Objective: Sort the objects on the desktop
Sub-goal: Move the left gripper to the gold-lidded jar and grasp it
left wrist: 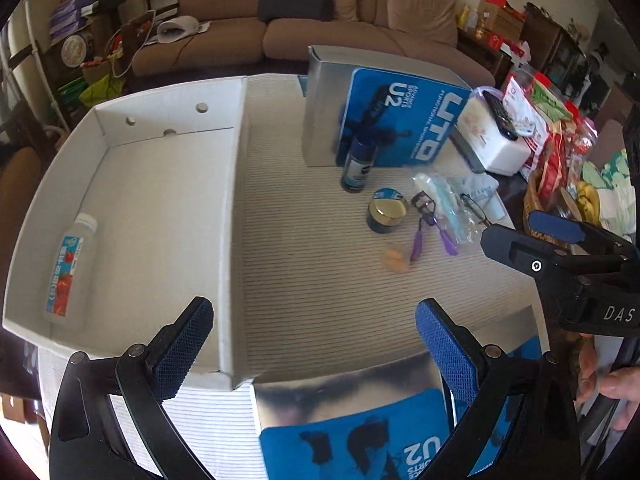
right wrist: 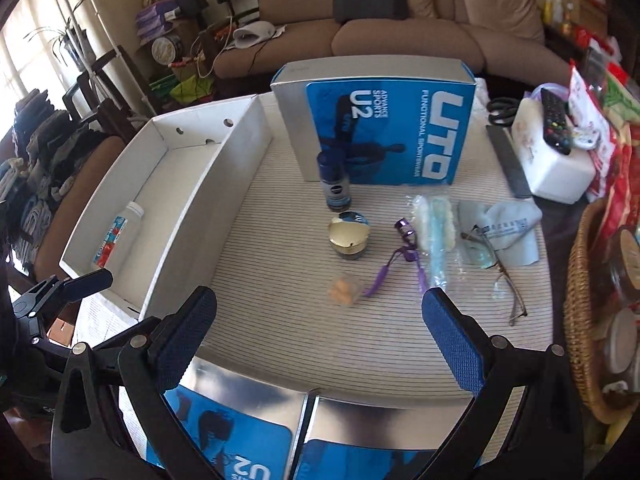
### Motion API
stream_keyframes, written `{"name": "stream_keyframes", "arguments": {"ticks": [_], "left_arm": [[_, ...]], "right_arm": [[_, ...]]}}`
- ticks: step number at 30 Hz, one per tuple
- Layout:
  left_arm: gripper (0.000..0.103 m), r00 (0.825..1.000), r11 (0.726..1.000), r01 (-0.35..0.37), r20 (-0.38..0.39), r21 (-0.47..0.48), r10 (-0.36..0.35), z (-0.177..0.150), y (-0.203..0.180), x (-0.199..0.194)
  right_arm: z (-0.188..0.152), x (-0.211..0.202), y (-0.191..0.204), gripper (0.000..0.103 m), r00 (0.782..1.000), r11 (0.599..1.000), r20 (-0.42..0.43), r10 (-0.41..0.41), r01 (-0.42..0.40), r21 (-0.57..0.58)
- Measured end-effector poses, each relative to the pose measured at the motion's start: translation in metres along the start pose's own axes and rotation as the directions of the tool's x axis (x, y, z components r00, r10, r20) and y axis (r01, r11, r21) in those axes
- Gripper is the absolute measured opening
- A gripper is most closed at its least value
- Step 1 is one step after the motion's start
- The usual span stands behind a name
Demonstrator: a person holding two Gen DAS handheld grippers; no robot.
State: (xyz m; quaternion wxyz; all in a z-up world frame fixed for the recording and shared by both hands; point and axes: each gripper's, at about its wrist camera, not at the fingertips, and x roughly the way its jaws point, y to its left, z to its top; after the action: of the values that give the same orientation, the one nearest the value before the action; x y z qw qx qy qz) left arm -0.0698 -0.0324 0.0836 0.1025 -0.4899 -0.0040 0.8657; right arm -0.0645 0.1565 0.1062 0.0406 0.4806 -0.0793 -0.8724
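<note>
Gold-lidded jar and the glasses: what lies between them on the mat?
In the right wrist view, the purple eyelash curler and a bagged blue brush lie between the gold-lidded jar and the glasses.

Both wrist views look steeply down, close above the striped mat; both share its clutter.

Between your right gripper's matt, grid-textured blue rubber pads lies a ribbed, woven cloth mat. Beyond them stand a jar with a shiny gold metallic lid and a glossy silver-and-blue cardboard box. To the left sits a matt white cardboard tray holding a clear plastic bottle. Right of the pads lie crinkly clear plastic wrap and thin metal-framed glasses.
</note>
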Motion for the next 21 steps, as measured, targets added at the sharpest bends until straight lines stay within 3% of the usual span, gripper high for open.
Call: {"name": "stream_keyframes", "arguments": {"ticks": [8, 15, 21], "left_arm": [[0.103, 0.997, 1.0, 0.013, -0.075, 0.007, -0.012, 0.021, -0.042, 0.084], [0.103, 0.997, 0.999, -0.04, -0.061, 0.019, 0.041, 0.049, -0.064, 0.143], [0.103, 0.997, 0.998, -0.046, -0.062, 0.051, 0.049, 0.062, -0.073, 0.17]], "right_arm": [[0.013, 0.024, -0.059, 0.1, 0.998, 0.996, -0.022, 0.067, -0.065, 0.066], [0.023, 0.044, -0.089, 0.096, 0.994, 0.987, 0.002, 0.108, -0.108, 0.116], [0.032, 0.065, -0.103, 0.096, 0.987, 0.977, -0.001, 0.163, -0.161, 0.142]]}}
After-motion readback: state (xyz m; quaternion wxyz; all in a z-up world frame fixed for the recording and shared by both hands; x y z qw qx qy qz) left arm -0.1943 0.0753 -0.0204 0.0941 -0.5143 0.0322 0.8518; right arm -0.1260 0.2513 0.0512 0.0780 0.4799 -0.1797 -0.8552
